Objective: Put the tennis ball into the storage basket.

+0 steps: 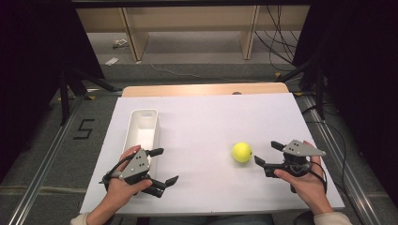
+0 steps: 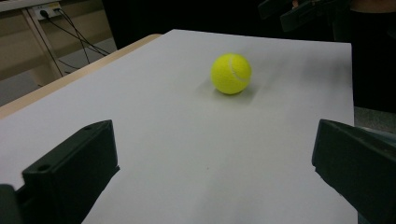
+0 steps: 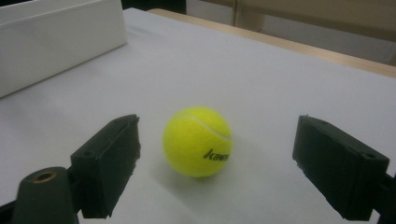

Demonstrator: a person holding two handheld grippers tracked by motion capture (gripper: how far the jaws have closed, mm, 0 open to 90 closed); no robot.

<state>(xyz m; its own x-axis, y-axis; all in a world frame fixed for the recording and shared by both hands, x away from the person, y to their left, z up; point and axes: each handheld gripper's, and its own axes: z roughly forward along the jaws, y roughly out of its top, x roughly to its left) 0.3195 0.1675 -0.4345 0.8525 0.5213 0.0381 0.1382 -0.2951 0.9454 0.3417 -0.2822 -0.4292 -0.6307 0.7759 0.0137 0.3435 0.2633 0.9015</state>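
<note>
High view first: a yellow tennis ball [image 1: 242, 152] sits on the white table sheet [image 1: 206, 122], right of the frame's centre and a little below the middle. Just to its right is the right gripper [image 1: 267, 153], held in a hand [image 1: 307, 180] that comes up from the lower right corner. Its two black jaws are spread wide and point left toward the ball; the nearer jaw tip is just beside the ball, but I can't see any contact. Over in the lower left, the left gripper [image 1: 164, 166] is held in the other hand [image 1: 123, 185], jaws likewise wide apart and gripping nothing, pointing right across the sheet. It lies close against the near end of a long white bin [image 1: 143, 129], which runs up the left-centre of the frame, well apart from the ball.

From the right gripper view the ball [image 3: 197, 141] is low and central, resting on the sheet between the two spread jaws and slightly ahead of them, with clear gaps on both sides. Dark lettering shows on its lower right face. The bin's white wall [image 3: 60, 44] fills the upper left.

From the left gripper view the ball [image 2: 231, 73] lies farther off, upper centre, with bare sheet between it and the open jaws.
</note>
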